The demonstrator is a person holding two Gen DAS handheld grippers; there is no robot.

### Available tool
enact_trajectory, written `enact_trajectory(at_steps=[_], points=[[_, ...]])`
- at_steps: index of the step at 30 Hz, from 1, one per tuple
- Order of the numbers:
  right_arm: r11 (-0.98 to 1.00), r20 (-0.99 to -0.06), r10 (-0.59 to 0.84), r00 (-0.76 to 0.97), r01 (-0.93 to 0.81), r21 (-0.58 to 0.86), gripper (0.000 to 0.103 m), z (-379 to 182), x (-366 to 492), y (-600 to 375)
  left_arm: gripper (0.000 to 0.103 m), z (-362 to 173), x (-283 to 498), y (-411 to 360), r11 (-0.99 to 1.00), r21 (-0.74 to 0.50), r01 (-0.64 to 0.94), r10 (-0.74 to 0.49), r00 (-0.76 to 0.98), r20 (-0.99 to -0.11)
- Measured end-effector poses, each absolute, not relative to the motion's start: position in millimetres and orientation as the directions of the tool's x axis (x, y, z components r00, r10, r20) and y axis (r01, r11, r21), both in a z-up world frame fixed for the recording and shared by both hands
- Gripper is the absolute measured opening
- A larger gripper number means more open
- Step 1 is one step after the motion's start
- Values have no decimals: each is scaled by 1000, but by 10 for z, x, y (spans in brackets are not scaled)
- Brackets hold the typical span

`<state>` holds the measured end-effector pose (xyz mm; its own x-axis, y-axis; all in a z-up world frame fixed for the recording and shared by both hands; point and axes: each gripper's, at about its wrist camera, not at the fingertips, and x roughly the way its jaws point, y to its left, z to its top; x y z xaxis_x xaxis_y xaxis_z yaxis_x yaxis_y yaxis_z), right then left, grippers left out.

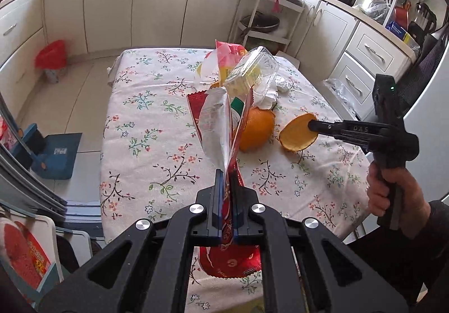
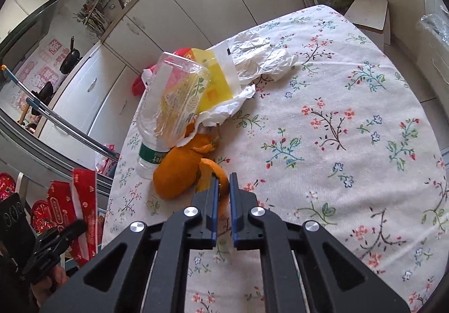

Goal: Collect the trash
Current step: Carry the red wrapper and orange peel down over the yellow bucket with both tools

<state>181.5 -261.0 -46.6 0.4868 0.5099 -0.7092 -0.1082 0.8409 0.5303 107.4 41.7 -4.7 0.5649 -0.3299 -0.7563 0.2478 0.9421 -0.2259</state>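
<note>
Tablecloth (image 2: 350, 144) with a floral print covers the table, and the trash lies clustered on its far-left part as your right wrist camera sees it. Largest in that heap is a crushed clear plastic bottle (image 2: 168, 105) with a green label band, lying tilted over a yellow and white plastic bag (image 2: 221, 74); crumpled white paper (image 2: 263, 57) sits just beyond, touching the bag. Nearer to you, a large piece of orange peel (image 2: 175, 175) lies on the cloth against the bottle's neck end. Your left gripper (image 1: 227, 181) has its jaws clamped on a red and silver snack wrapper (image 1: 213, 122), which stands up from the fingers and hangs below them, held above the near part of the table. Your right gripper (image 2: 223, 184) has its jaws nearly together on a curved strip of orange peel (image 2: 219, 172); in the left wrist view that strip reads as a shallow orange cup (image 1: 299, 133) pinched at its rim, just right of the larger peel piece (image 1: 256, 129).
</note>
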Motion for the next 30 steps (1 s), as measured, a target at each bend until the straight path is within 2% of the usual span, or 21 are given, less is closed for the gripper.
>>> enact_trajectory(at_steps=[14, 30], points=[[820, -685, 549, 479, -150, 553, 7, -354, 1520, -2652, 5, -75, 883, 168, 953, -135, 270, -272, 577, -770], [782, -633, 605, 483, -209, 588, 8, -139, 1271, -2636, 5, 60, 712, 120, 953, -133, 273, -282, 629, -724]])
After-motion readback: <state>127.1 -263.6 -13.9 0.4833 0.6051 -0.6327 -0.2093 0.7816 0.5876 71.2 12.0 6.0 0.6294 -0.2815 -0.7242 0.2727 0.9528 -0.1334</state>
